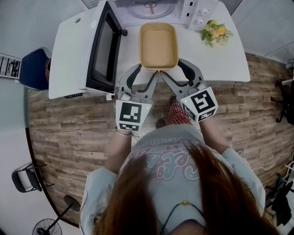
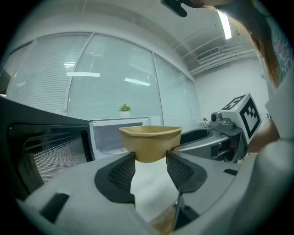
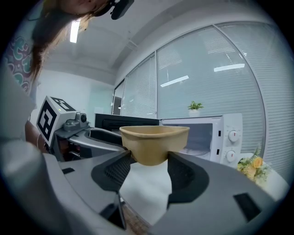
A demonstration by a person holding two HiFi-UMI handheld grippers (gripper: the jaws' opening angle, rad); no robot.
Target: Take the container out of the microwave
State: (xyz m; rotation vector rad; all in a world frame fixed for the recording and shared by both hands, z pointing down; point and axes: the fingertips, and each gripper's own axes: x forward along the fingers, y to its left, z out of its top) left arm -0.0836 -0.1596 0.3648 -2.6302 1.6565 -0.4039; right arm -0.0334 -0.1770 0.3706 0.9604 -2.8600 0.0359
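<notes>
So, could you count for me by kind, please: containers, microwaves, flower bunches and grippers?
tan container: 1
white microwave: 1
flower bunch: 1
grippers: 2 (left gripper, right gripper), both gripping the container
Total: 5

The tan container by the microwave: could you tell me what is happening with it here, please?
A person holds a gripper in each hand, and both the left gripper and the right gripper are clamped on the near end of the empty tan container. It is already out of the microwave, whose door stands swung open on the left, and is held over the white table in front of it.
</notes>
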